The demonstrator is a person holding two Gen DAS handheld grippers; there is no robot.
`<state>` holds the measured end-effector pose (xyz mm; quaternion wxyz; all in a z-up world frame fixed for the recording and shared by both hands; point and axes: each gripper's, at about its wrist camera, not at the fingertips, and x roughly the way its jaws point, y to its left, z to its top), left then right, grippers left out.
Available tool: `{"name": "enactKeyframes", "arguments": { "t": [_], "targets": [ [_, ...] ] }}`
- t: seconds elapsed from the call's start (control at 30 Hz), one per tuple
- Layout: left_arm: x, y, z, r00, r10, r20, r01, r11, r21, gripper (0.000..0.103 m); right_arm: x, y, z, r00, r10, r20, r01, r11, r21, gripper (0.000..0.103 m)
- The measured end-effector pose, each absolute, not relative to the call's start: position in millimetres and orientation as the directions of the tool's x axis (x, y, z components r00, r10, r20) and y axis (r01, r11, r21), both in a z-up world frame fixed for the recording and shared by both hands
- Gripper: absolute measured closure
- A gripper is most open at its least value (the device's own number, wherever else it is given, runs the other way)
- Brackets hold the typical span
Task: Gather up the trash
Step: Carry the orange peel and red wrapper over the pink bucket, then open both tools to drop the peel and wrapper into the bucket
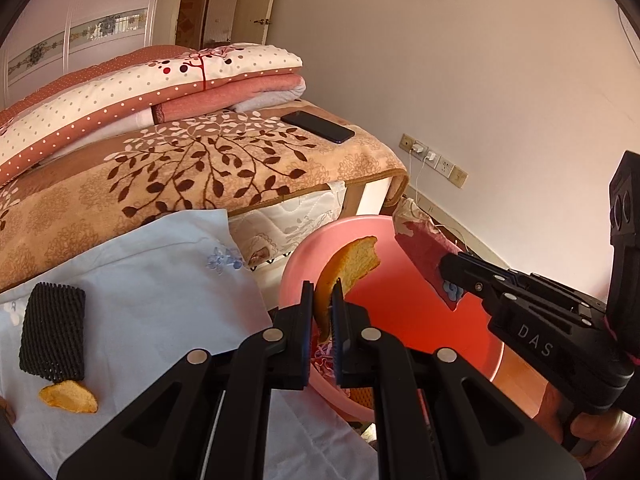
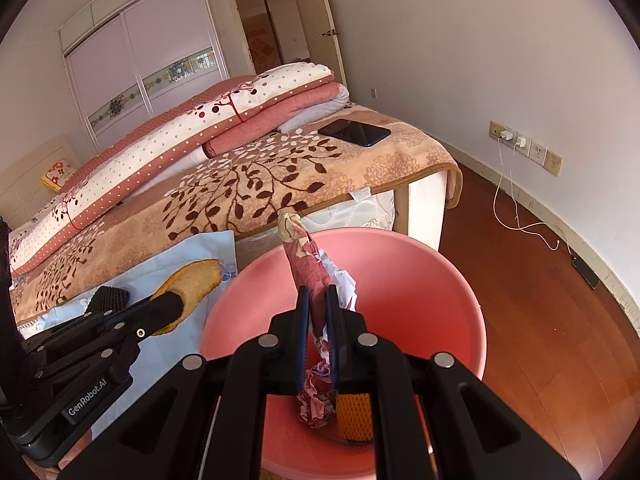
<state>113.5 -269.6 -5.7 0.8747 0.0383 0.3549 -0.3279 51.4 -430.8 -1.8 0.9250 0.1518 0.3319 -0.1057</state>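
My left gripper (image 1: 323, 292) is shut on an orange peel (image 1: 352, 266) and holds it over the rim of the pink basin (image 1: 432, 320). My right gripper (image 2: 316, 296) is shut on a crumpled red patterned wrapper (image 2: 304, 256) above the pink basin (image 2: 420, 280). The right gripper (image 1: 448, 266) with its wrapper (image 1: 420, 248) shows in the left wrist view. The left gripper (image 2: 168, 306) with the peel (image 2: 192, 280) shows in the right wrist view. A second peel (image 1: 68, 398) and a black foam net (image 1: 54, 332) lie on the light blue cloth (image 1: 160, 280).
An orange foam net (image 2: 354, 416) and crumpled paper lie in the basin. The bed with a leaf-patterned blanket (image 2: 280, 176) carries folded quilts and a dark phone (image 2: 354, 132). A white charger cable (image 2: 520, 216) trails over the wooden floor by the wall.
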Motion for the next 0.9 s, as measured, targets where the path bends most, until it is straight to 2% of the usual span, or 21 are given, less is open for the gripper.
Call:
{"name": "enactKeyframes", "arguments": {
  "t": [0.27,0.67,0.73,0.83,0.9],
  "targets": [
    [119.5,-285.7,-24.6,0.514,-0.529,-0.675,0.637,0.763,-0.113,0.095,62.8,-437.0,-21.8,0.720,-0.102,-0.686,0.324,0.924,0.203,0.095],
    [123.9,-284.5,-39.3,0.477,-0.527,-0.704,0.634,0.760,-0.139,0.095,68.3,-429.7,-30.6,0.702,-0.094,-0.706,0.310,0.932,0.185,0.094],
    [125.1,-284.2,-39.6,0.476,-0.523,-0.707,0.631,0.763,-0.140,0.095,67.6,-431.1,-30.7,0.701,-0.092,-0.707,0.316,0.929,0.192,0.092],
    [125.5,-282.6,-40.0,0.475,-0.520,-0.709,0.627,0.766,-0.141,0.094,66.3,-432.9,-31.2,0.700,-0.086,-0.709,0.324,0.923,0.207,0.082],
    [125.7,-281.1,-39.8,0.475,-0.520,-0.710,0.625,0.767,-0.143,0.090,64.9,-433.1,-30.7,0.701,-0.082,-0.709,0.324,0.921,0.214,0.072]
  ]
}}
